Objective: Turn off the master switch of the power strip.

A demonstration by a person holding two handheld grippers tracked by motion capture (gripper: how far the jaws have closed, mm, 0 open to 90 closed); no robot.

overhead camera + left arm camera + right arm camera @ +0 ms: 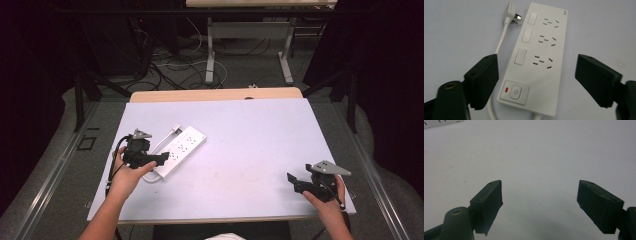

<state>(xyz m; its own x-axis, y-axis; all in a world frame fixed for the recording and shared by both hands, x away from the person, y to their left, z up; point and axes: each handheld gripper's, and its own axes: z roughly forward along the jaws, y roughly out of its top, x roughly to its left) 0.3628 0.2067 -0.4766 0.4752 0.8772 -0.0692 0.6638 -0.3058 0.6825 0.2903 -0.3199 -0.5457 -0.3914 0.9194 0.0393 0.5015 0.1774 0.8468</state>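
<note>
The white plastic power strip (537, 60) with three socket groups, three rocker switches and a round power button lies flat on the pale lavender table (260, 150), toward its left half. Its white cord (500, 42) runs alongside it and ends in a white three-pin plug (511, 15) resting just beside the strip's far end. The left tongs (536, 75) hover over the strip's button end, jaws wide apart, touching nothing. The right tongs (539, 197) are held over bare table near the right front corner, jaws also apart, well away from the strip.
</note>
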